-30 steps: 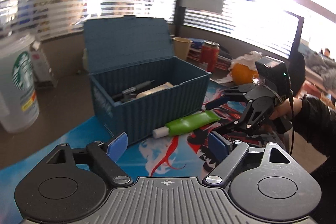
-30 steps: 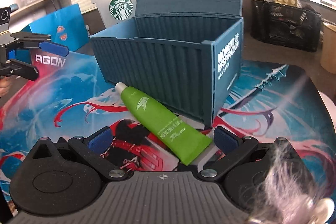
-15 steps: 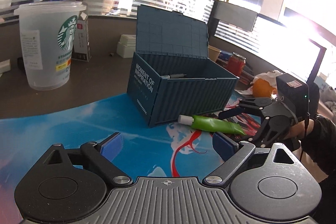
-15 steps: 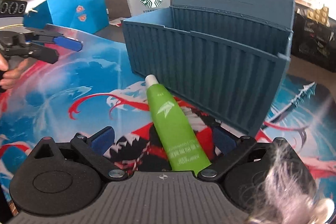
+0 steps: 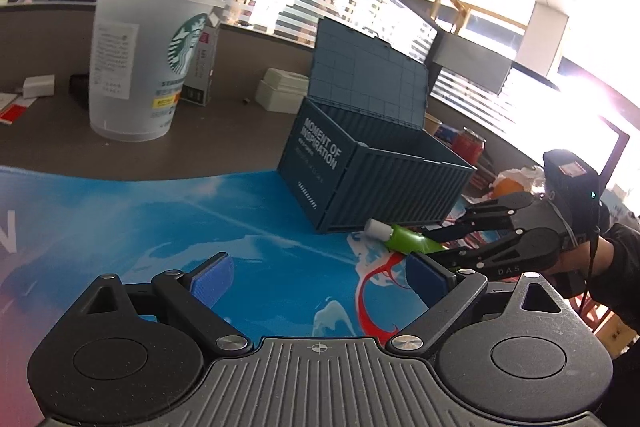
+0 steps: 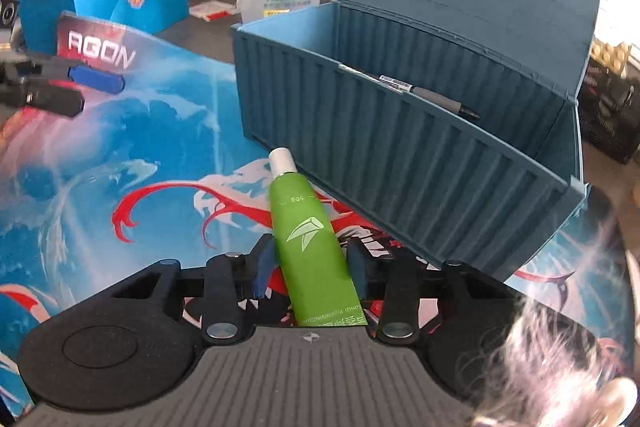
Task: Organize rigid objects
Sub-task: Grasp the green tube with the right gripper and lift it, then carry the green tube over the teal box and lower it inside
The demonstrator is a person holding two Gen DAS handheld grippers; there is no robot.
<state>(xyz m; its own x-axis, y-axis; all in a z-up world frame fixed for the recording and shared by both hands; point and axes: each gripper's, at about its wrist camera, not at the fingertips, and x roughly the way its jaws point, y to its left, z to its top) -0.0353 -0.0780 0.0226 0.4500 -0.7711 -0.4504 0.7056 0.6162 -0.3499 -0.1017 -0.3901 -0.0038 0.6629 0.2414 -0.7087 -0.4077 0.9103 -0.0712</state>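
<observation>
My right gripper (image 6: pixel 310 269) has just been closing, now clamped on the green tube (image 6: pixel 310 247) (white cap toward the blue box (image 6: pixel 400 155)); my left gripper (image 5: pixel 320 273) hangs spread, empty.

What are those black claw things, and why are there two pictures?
A person holds a grabber tool in each hand, and each tool carries a camera looking along its two fingers. One picture is from the left gripper, which is open and empty. The other is from the right gripper. Its jaws have just been closing on a green tube lying on the colourful mat; the pads seem to touch it. Behind the tube stands a blue box shaped like a shipping container, lid up, with a pen inside. A big plastic cup stands on the desk further back.
</observation>
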